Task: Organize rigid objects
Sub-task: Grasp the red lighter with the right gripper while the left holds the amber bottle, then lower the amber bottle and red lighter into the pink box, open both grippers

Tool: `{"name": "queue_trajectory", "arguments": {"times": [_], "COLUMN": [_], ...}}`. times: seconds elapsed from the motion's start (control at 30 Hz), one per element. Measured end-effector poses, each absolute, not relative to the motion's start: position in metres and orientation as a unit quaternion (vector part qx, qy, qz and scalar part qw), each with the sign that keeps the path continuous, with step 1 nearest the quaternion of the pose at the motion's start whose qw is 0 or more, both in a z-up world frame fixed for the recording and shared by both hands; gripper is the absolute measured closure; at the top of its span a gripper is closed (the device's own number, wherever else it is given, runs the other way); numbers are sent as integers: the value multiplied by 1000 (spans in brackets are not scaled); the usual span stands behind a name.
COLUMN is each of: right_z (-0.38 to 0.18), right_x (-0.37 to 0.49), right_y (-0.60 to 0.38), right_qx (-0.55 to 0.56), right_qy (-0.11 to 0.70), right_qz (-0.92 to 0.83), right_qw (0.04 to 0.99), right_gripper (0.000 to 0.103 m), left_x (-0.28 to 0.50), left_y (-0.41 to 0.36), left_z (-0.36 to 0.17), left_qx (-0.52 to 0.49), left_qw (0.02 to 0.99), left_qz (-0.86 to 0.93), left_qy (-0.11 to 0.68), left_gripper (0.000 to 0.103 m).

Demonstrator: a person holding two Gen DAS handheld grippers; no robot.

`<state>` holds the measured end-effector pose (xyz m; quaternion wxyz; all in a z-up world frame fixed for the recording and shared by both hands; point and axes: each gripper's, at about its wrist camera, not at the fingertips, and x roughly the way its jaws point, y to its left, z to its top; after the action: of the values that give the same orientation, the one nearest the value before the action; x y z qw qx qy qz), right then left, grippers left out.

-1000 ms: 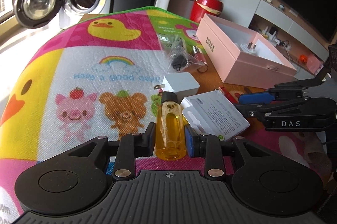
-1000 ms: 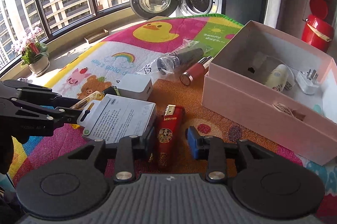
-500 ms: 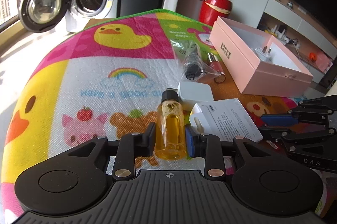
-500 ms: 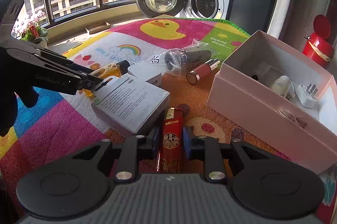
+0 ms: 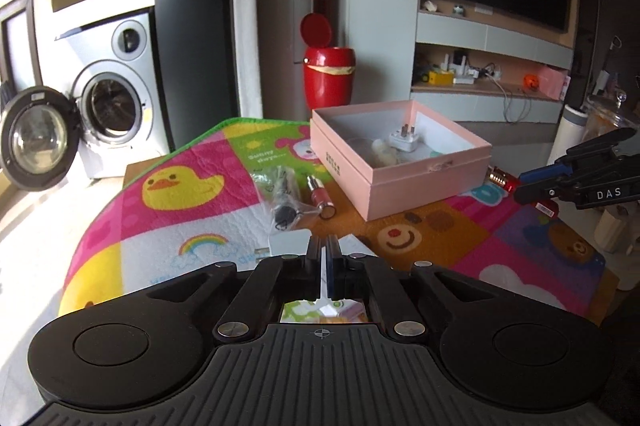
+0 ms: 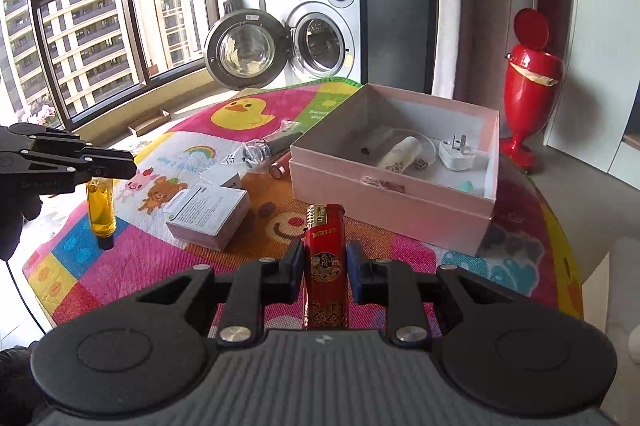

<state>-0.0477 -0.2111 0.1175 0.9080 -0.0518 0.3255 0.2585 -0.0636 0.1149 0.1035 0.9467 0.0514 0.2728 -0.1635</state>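
Right tongs (image 6: 325,260), just closed on the red lighter (image 6: 325,226) pointing twelve o'clock, face the pink box (image 6: 380,205) at one o'clock; left tongs (image 5: 325,250) are clenched shut.

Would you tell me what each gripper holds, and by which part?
The right gripper, its jaws just closed, clamps the red lighter by its mid-body. The left gripper is shut on nothing; the yellow bottle is below it.
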Motion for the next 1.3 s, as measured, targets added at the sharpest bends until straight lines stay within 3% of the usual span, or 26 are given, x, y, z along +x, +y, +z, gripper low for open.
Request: {"name": "queue_trajectory", "arguments": {"times": [0.13,0.27,0.47,0.57,0.8,0.83,0.87,1.0,1.23,1.27,1.3], "right_z": [114,90,57,47,41,41,40,37,36,37,39], "right_x": [-53,-49,-37,-29,-31,-33,-34,-39,-38,-37,-36], "right_y": [-219,-207,-181,-178,-183,-183,-183,-190,-186,-186,-185], "right_qx": [-53,-62,-97,-95,-83,-85,-87,-83,-86,-85,-83], "right_qy": [315,329,349,365,361,359,358,349,340,342,345], "right_qz": [243,243,247,242,242,240,238,229,229,233,242], "right_qw": [916,910,899,894,897,898,899,905,908,906,903], "right_gripper": [81,81,80,65,52,50,46,37,37,44,59], "left_x": [-53,-32,-68,-93,-104,-104,-103,-99,-103,-105,-106], "left_y": [116,136,129,111,66,61,58,58,69,68,67], "left_z": [104,93,98,94,60,55,49,36,34,35,35], "left_qx": [42,13,83,100,92,100,105,90,45,46,47], "left_qw": [948,909,861,840,833,833,828,823,841,844,846], "left_qz": [-148,-136,-186,-210,-198,-197,-196,-193,-192,-193,-194], "left_qy": [279,395,467,490,508,508,515,527,505,499,494], "left_gripper": [93,90,89,87,85,71,67,66,69,71,71]}}
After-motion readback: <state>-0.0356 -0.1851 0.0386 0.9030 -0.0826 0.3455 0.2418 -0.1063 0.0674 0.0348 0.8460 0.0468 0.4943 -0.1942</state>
